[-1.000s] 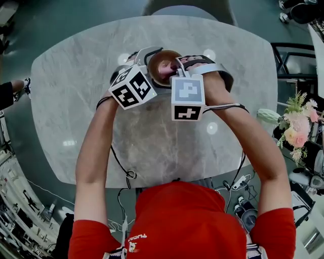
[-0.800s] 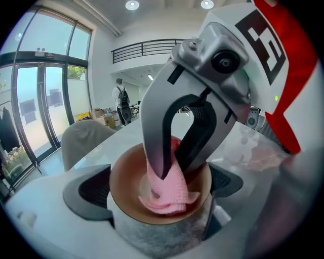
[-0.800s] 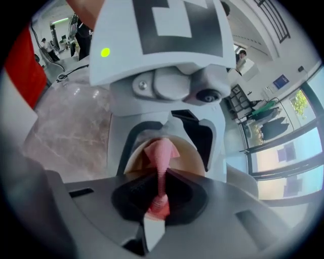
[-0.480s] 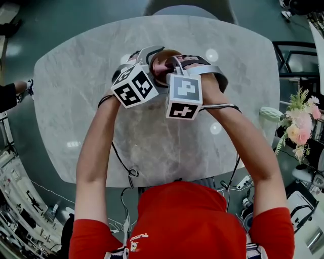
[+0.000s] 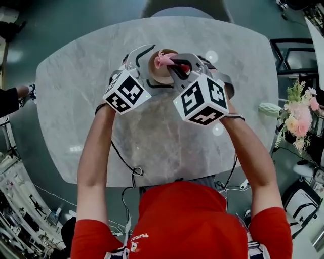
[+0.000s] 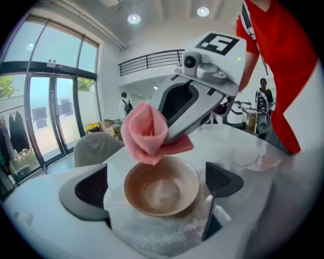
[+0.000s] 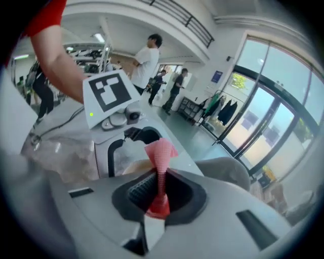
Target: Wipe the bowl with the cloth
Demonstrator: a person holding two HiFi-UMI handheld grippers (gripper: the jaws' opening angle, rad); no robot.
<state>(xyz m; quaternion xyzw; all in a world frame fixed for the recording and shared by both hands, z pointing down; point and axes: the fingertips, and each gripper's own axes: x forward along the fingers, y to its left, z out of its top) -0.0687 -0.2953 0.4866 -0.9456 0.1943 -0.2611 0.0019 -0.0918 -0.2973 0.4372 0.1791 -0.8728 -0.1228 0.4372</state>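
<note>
The bowl (image 6: pixel 161 192) sits upright on the worktop (image 5: pixel 76 91), at 12 o'clock from the person on its far half, with its mouth open upward. The left tool (image 6: pixel 158 184) comes in from the bowl's 8 o'clock, and its jaws stand apart, one on each side of the bowl with a sliver of worktop showing between. The cloth (image 6: pixel 147 132) is bunched above the bowl's 12 o'clock rim; I cannot tell if it touches. It is clamped in the right tool (image 7: pixel 158 197), which reaches in from 4 o'clock. The wipe likely calls for bringing the cloth down and inward into the hollow. A chair (image 5: pixel 187 10) stands at 12 o'clock and flowers (image 5: pixel 298 119) at 3 o'clock, both well apart, neither in the way.
</note>
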